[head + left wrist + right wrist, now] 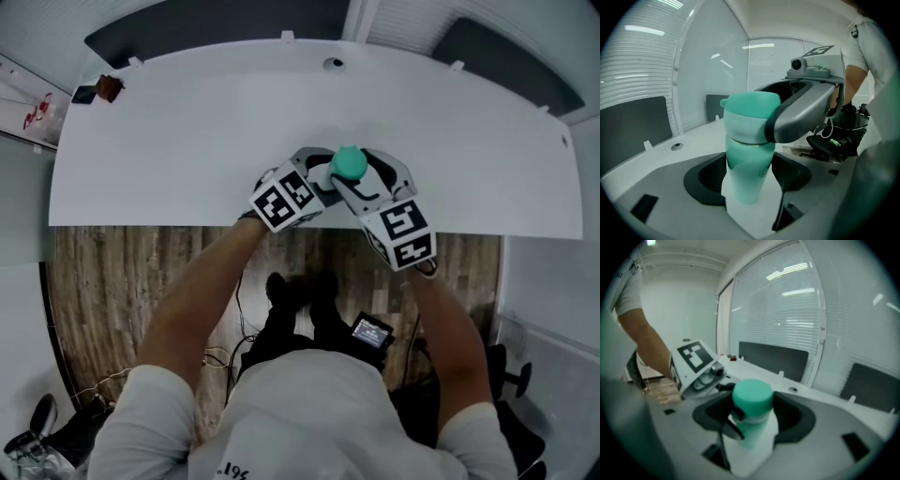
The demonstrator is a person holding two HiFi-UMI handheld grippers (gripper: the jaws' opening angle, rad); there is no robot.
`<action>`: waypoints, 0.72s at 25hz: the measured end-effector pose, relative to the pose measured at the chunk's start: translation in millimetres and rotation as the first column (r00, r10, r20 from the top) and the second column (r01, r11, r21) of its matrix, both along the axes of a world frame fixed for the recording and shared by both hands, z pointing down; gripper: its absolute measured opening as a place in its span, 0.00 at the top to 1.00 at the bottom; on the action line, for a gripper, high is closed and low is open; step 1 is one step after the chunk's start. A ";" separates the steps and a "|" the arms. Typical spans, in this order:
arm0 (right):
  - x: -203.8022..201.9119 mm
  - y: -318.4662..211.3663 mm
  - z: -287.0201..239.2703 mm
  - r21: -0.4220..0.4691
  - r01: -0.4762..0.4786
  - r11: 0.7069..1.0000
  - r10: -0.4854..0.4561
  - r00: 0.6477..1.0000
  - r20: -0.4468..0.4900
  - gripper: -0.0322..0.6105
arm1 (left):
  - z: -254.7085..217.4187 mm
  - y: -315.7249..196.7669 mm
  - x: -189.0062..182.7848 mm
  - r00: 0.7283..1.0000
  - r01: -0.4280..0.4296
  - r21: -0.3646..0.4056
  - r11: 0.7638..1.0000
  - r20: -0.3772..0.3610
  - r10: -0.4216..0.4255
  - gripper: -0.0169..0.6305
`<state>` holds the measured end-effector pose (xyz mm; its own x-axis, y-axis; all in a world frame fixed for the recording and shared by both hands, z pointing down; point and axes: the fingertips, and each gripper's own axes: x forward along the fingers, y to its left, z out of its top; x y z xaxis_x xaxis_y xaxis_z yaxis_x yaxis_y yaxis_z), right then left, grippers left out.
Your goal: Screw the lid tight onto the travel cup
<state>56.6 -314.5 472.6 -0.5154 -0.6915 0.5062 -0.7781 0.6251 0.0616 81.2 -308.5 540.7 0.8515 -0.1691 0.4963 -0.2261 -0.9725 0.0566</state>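
Observation:
A teal travel cup (349, 165) stands upright near the front edge of the white table (169, 150), with its teal lid (751, 116) on top. My left gripper (323, 178) comes in from the left, and its jaws are shut on the cup's paler body (746, 176). My right gripper (364, 180) comes in from the right, and its jaws are shut on the lid (752, 398). In the left gripper view a grey right finger (801, 112) lies across the lid. In the right gripper view a dark left finger (732, 426) presses on the cup body.
A small brown object (110, 88) and a black one (83, 95) lie at the table's far left corner. A round cable hole (334, 64) is at the back edge. Dark panels stand behind the table. Wooden floor lies below the front edge.

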 end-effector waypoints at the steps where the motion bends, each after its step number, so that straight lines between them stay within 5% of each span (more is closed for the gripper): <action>1: -0.1 -0.5 -0.8 0.005 -0.012 1.000 0.012 1.000 -0.002 0.50 | -0.2 -0.6 0.0 1.000 0.022 0.000 1.000 -0.010 -0.022 0.48; 18: 4.2 -9.8 -2.9 0.071 -0.278 0.958 0.281 0.959 -0.028 0.51 | -0.6 -13.7 -0.9 0.934 0.356 -0.003 0.934 -0.042 -0.356 0.49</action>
